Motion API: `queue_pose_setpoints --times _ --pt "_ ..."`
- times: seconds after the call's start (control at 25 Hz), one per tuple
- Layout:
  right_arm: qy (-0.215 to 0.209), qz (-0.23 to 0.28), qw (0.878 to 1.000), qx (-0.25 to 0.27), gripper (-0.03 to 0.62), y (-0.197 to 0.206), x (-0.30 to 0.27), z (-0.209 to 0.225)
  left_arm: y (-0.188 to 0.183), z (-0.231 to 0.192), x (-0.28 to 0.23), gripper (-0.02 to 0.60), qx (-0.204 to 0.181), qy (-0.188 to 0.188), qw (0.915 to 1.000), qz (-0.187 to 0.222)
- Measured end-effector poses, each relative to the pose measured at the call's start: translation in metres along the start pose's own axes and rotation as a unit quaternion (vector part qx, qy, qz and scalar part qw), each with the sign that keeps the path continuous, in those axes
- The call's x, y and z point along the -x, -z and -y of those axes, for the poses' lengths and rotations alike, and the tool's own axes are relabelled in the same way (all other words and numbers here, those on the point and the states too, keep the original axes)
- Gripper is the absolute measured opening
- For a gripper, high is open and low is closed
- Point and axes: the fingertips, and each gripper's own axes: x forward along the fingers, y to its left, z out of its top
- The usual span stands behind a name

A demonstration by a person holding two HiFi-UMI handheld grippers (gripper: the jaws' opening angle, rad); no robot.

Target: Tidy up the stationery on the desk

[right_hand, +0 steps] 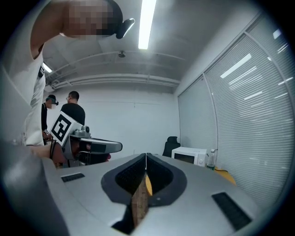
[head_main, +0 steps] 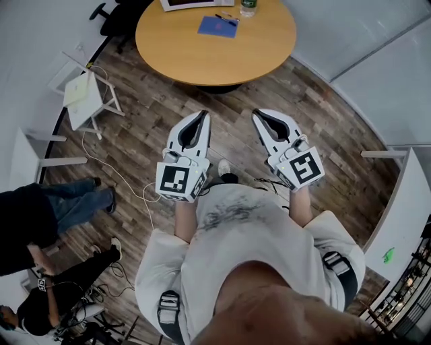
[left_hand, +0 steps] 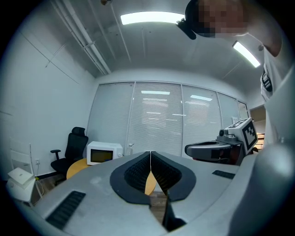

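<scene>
Grippers: left gripper (head_main: 202,114) and right gripper (head_main: 257,113) side by side over wood floor (head_main: 145,111), short of the desk, each with jaws pressed together, nothing between. Round wooden desk (head_main: 182,57) beyond: blue notebook (head_main: 214,27) near its far edge, pen (head_main: 227,19) lying on it, bottle (head_main: 248,7) just behind.

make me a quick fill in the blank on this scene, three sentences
1. The jaws of the left gripper and the right gripper are both ____.
2. The blue notebook lies on a ____ wooden table.
3. Near the bottle on that table stands a white ____.
Missing words: shut; round; microwave
</scene>
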Motion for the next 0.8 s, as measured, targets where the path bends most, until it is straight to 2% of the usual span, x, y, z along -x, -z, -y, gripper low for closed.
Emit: queue_pose_setpoints --times 0.32,0.6,0.8 --pt "0.014 -0.012 1.000 0.000 0.063 0.003 -0.055 0.023 0.003 -0.051 -0.037 0.014 0.006 0.008 0.9999 -0.009" --pt "0.035 -0.008 0.999 -0.001 0.063 0.005 -0.081 0.061 0.005 -0.067 -0.080 0.012 0.006 0.025 0.9996 -0.013" --pt "0.031 -0.024 0.999 -0.010 0.063 0.020 -0.104 0.096 0.009 -0.083 -0.118 0.012 0.003 0.023 0.9996 -0.016"
